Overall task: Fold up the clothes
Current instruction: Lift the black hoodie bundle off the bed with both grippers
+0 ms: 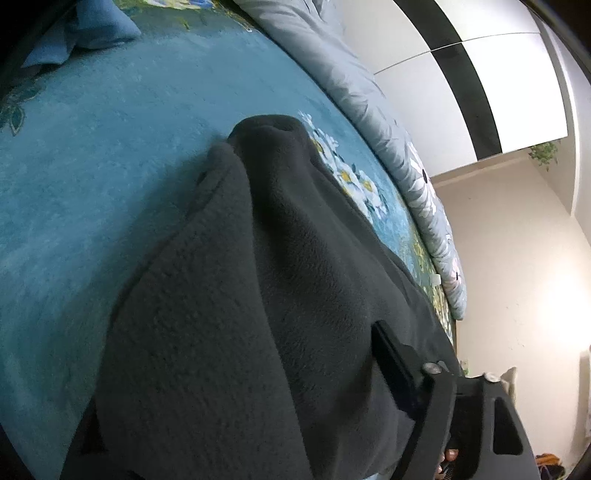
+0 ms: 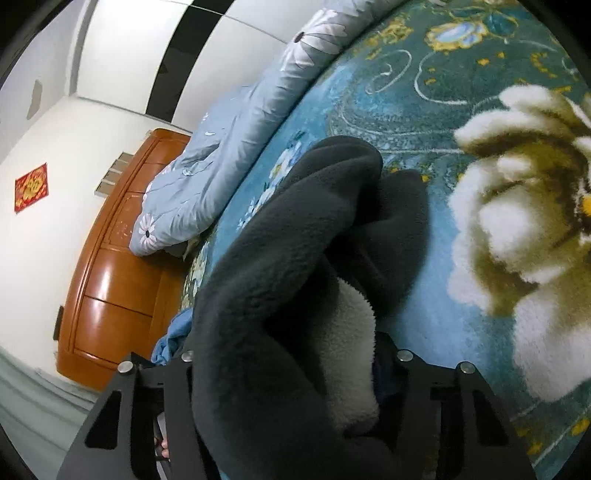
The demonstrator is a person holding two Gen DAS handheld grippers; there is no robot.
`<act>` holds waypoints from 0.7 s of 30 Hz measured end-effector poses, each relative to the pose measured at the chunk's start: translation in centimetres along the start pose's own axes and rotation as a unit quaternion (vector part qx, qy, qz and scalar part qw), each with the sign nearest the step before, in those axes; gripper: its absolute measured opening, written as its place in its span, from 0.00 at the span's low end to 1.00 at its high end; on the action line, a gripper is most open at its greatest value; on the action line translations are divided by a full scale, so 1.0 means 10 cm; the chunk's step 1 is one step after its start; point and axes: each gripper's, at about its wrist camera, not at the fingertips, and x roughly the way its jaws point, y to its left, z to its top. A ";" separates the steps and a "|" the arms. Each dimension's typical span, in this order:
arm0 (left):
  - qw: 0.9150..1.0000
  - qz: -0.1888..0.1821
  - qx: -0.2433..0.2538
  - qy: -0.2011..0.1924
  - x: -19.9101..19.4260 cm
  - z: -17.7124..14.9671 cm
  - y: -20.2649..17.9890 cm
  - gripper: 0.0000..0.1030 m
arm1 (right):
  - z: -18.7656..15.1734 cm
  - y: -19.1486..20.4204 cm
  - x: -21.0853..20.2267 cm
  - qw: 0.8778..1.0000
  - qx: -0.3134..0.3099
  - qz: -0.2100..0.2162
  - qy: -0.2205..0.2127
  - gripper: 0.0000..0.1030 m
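My left hand-held gripper (image 1: 373,373) and my right hand-held gripper (image 2: 291,376) each clamp the dark fleece garment (image 1: 236,295), which drapes over the blue floral blanket (image 1: 92,166). A grey quilt (image 2: 207,162) lies beside it.

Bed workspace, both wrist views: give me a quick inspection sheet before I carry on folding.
Surface: teal plush floral blanket covering the bed.
Job's things: dark grey fleece garment with white fluffy lining, bunched and draped over both tools, far end resting on the blanket.
Clutter: crumpled blue cloth at the blanket's far corner; light blue flower-print quilt along the bed edge.
Grippers: left hand-held gripper and right hand-held gripper both buried in fleece; finger state cannot be told.
Cables: nothing seen.
Surroundings: orange-brown wooden headboard, white wall with red square decoration, white-and-black panelled wardrobe.
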 end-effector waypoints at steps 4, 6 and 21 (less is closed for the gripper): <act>1.000 -0.009 0.000 -0.010 -0.07 -0.01 -0.10 0.47 | -0.02 0.17 -0.08 1.000 -0.027 0.001 0.005 0.46; 1.000 -0.020 -0.002 -0.014 -0.12 -0.04 -0.13 0.44 | -0.03 0.26 -0.13 0.999 -0.040 0.007 0.008 0.45; 0.995 -0.097 0.006 -0.035 -0.74 -0.49 -0.46 0.37 | -0.16 1.08 -0.70 0.986 -0.151 0.063 0.041 0.43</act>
